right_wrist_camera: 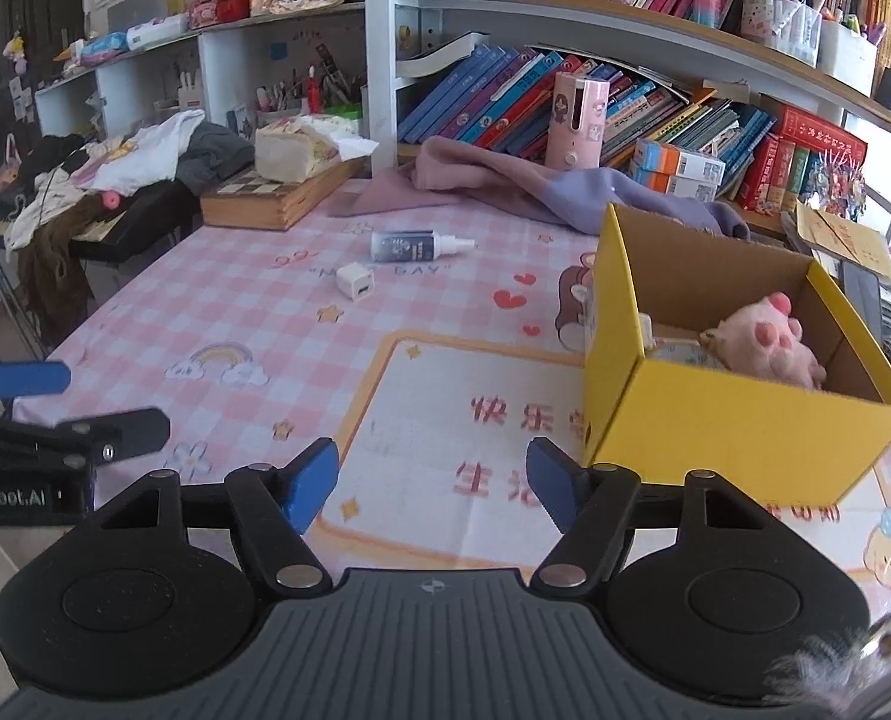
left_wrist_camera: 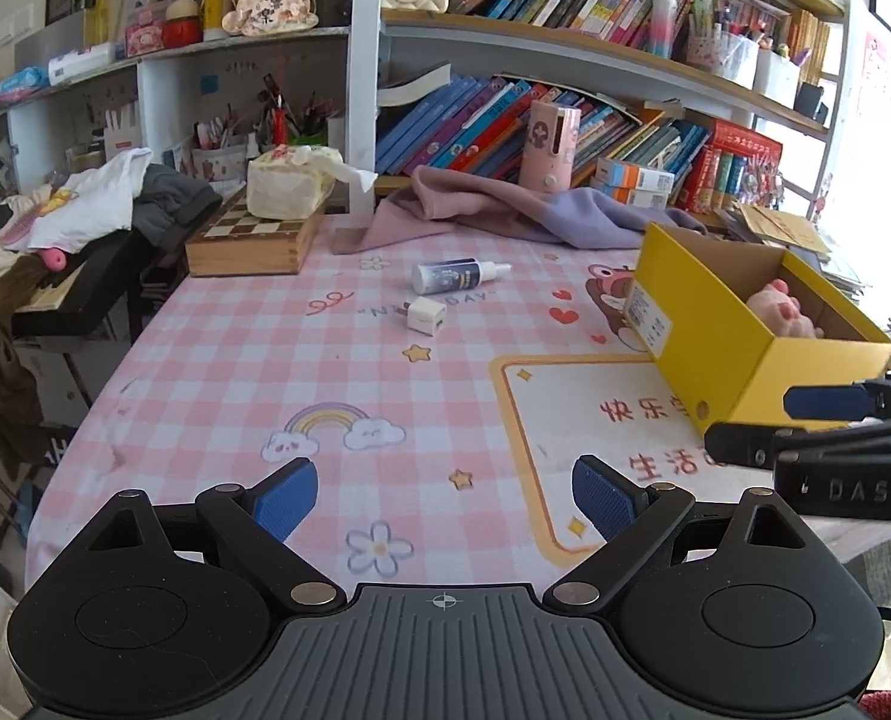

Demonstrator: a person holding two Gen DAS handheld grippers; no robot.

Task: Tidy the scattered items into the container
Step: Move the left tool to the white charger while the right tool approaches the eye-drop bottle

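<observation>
- Over the near edge of the pink checked tablecloth (left_wrist_camera: 235,372), the left gripper (left_wrist_camera: 445,498) hovers with its blue pads spread wide and nothing between them.
- Same story on the other side: the right gripper (right_wrist_camera: 433,480) sits above the cloth's printed panel, fingers parted, holding nothing.
- Each tool pokes into the other's view, the right one at the right edge of the left wrist camera, the left one at the left edge of the right wrist camera.
- Yellow cardboard box (right_wrist_camera: 739,414) stands open on the right half of the table, just beyond and to the right of the right gripper.
- Inside it, a pink plush toy (right_wrist_camera: 769,342) lies against the far right wall, with some pale item beside it that I can't make out.
- Out in mid-table, two loose pieces: a small spray bottle (left_wrist_camera: 454,274) lying on its side, nozzle pointing right.
- Just in front of it, close but apart, a white plug charger (left_wrist_camera: 424,316) rests on the cloth, prongs turned left.
- Both are well apart from the box and well ahead of either gripper.
- Further back, a lilac and pink garment (left_wrist_camera: 505,210) is heaped along the table's far edge, behind the box.
- Back left, a wooden chess box (left_wrist_camera: 247,243) carries a tissue pack (left_wrist_camera: 292,183) on top.
- Behind everything, a bookshelf (right_wrist_camera: 565,12) crammed with books.
</observation>
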